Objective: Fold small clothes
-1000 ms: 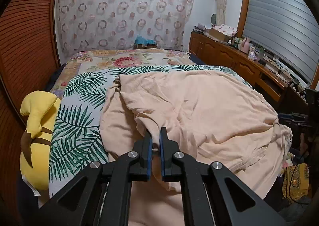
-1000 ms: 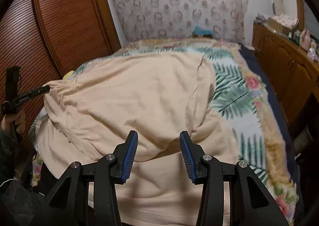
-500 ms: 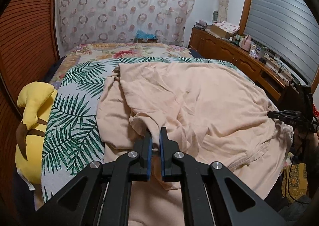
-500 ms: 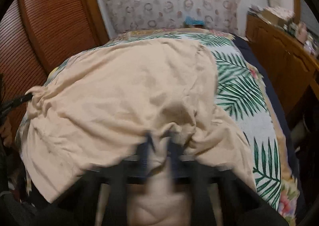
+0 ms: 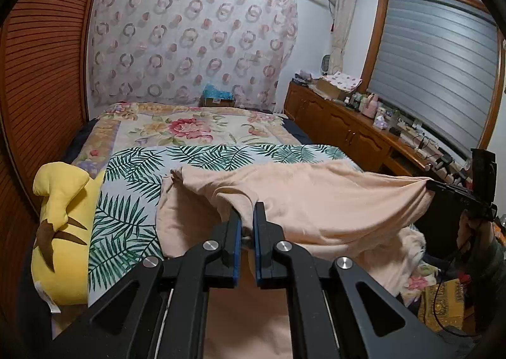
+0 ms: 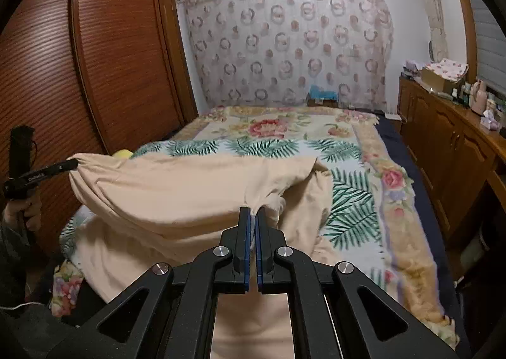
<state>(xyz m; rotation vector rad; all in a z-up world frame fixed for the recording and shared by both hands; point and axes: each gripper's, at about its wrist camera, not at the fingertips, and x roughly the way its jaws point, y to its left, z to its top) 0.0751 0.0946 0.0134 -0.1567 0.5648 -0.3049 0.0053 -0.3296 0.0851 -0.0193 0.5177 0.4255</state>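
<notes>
Bedroom setup here: a big bed (image 5: 196, 128) with a floral and palm-leaf cover fills most of the room, with a slatted wooden wardrobe (image 6: 95, 68) along one side, a low wooden dresser (image 5: 344, 128) under the window on the other, and a ring-patterned curtain (image 5: 196, 39) across the back wall.

Spread over the near end of the bed is a peach garment (image 5: 316, 201), pretty large and rumpled. Its upper layer is lifted and pulled taut between the two grippers, while the rest droops onto the palm-leaf cover and hangs off the front edge.

There's a yellow plush toy (image 5: 60, 226) lying at the bed's edge next to the wardrobe, just beside the garment but not touching it.

The left gripper (image 5: 247, 219) is pinched tight on a bunched fold of the fabric. Same deal for the right gripper (image 6: 254, 216), jaws almost together with cloth clamped between them.
</notes>
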